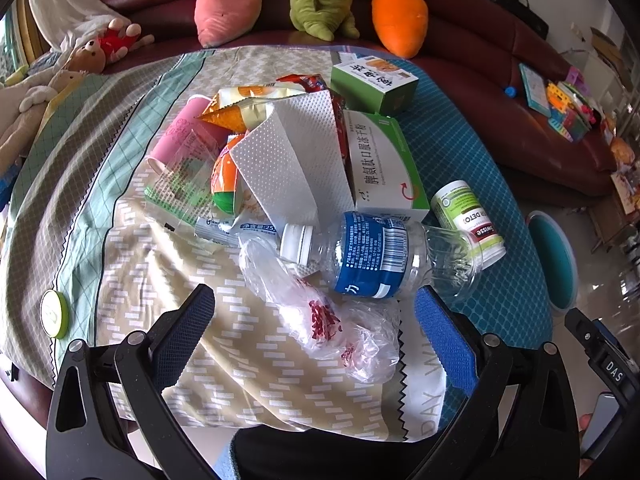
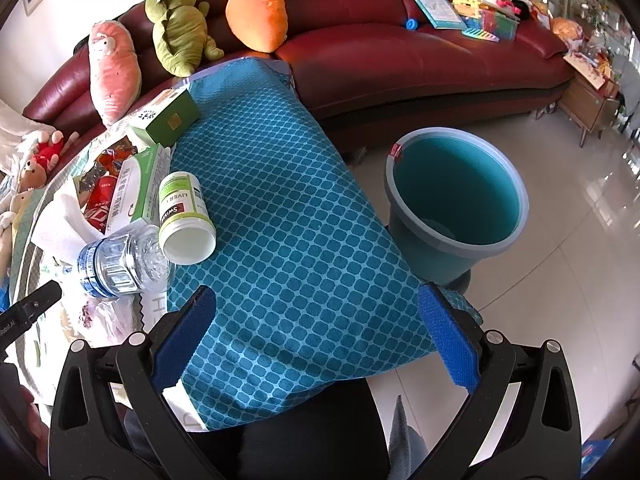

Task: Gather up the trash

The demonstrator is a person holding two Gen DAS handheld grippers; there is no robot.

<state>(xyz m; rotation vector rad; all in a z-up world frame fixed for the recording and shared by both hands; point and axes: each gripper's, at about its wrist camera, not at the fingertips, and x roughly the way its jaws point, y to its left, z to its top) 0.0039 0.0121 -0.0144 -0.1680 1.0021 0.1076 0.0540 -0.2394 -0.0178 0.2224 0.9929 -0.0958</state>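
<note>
A pile of trash lies on the cloth-covered table [image 1: 120, 272]. In the left wrist view I see a clear plastic bottle [image 1: 380, 256] with a blue label, a crumpled plastic bag [image 1: 320, 312], a white and green pill bottle [image 1: 468, 216], a medicine box [image 1: 384, 164], a green box [image 1: 372, 84], white tissue [image 1: 292, 160], snack wrappers [image 1: 248, 108] and a pink cup [image 1: 188, 136]. My left gripper [image 1: 316, 320] is open, its fingers either side of the plastic bag. My right gripper [image 2: 320, 320] is open and empty above the blue cloth [image 2: 288, 200]. A teal bucket [image 2: 456, 200] stands on the floor to the right.
A dark red sofa [image 2: 400, 52] runs behind the table, with plush toys [image 2: 256, 12] and a heap of toys and books [image 2: 480, 4]. A green round lid [image 1: 54, 314] lies at the table's left edge. The floor [image 2: 580, 240] is glossy tile.
</note>
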